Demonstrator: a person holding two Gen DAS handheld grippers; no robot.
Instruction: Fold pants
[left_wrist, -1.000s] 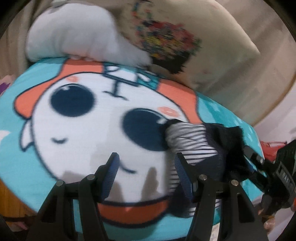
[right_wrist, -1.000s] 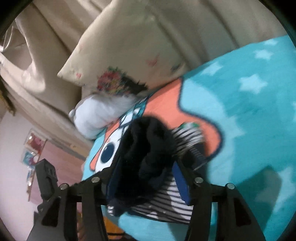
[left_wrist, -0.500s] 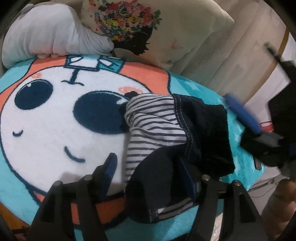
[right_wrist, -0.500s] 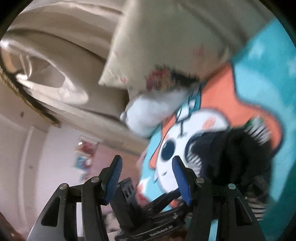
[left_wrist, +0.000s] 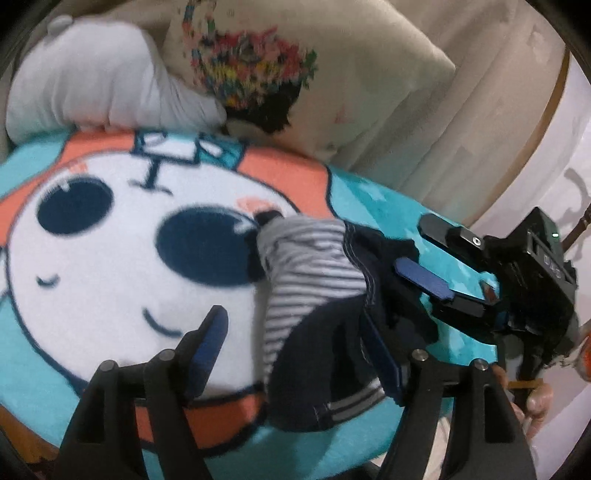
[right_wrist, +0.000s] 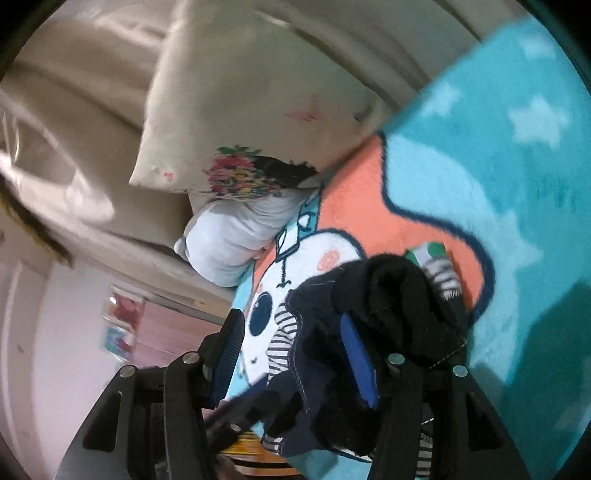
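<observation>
Teal plush with white stars forms the blanket (left_wrist: 373, 195), printed with a large white cartoon face, navy eyes and orange ears; navy marks at the face's top are too blurred to read as letters. At the blanket's far edge a cream pillow (left_wrist: 354, 74) with a floral print leans over a white pillow (left_wrist: 92, 85). The pants (left_wrist: 317, 295), navy with a grey-and-white striped lining, lie bunched on the blanket at the face's right edge.

The left gripper (left_wrist: 295, 343) hovers low with its fingers spread wide, the right one touching the dark cloth. The right gripper (right_wrist: 295, 358) also has its fingers wide apart, the right one pressed into the fabric, gripping nothing.

Only the right wrist view shows a pink wall with a small poster (right_wrist: 120, 317), its print unreadable. Only the left wrist view shows the right gripper's black body from outside, where small white markings are too blurred to read.
</observation>
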